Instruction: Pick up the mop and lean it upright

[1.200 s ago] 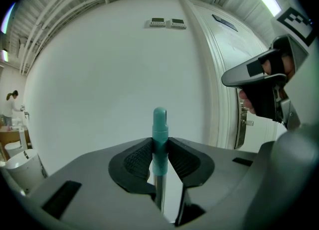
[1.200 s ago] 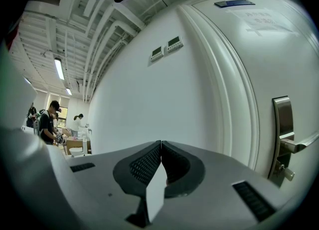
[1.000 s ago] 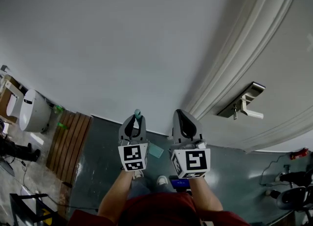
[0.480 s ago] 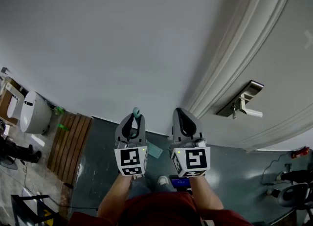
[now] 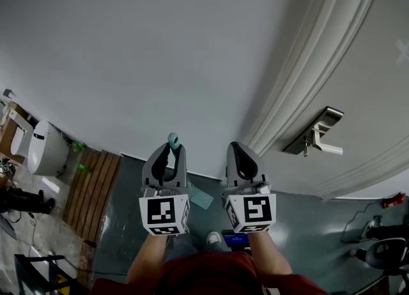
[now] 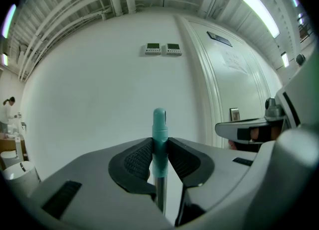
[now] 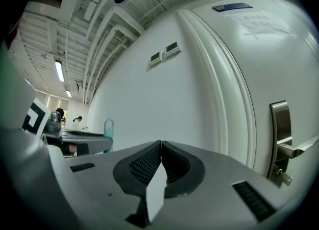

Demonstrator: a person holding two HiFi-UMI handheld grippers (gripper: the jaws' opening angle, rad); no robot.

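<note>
The mop's metal handle with a teal end (image 6: pixel 159 129) stands upright, close in front of the white wall. My left gripper (image 6: pixel 159 143) is shut on it just below the teal tip, the ribbed pads (image 6: pixel 137 158) pressing on both sides. In the head view the teal tip (image 5: pixel 173 138) pokes out above my left gripper (image 5: pixel 172 151), and the teal mop head (image 5: pixel 202 196) lies on the floor below. My right gripper (image 5: pixel 238 151) hangs beside it at the same height, apart from the handle. Its jaws (image 7: pixel 160 147) are shut on nothing, with the mop tip (image 7: pixel 108 127) to their left.
A white door with a metal lever handle (image 5: pixel 316 135) and moulded frame (image 5: pixel 300 76) stands to the right. A wooden slatted board (image 5: pixel 89 188) and a white bin (image 5: pixel 45 147) sit at the left. Dark gear and cables (image 5: pixel 383 233) lie on the floor at the right.
My left gripper has shifted slightly left and nearer to me with the mop handle in it, and the teal tip now shows a bit higher. The right gripper has barely moved.
</note>
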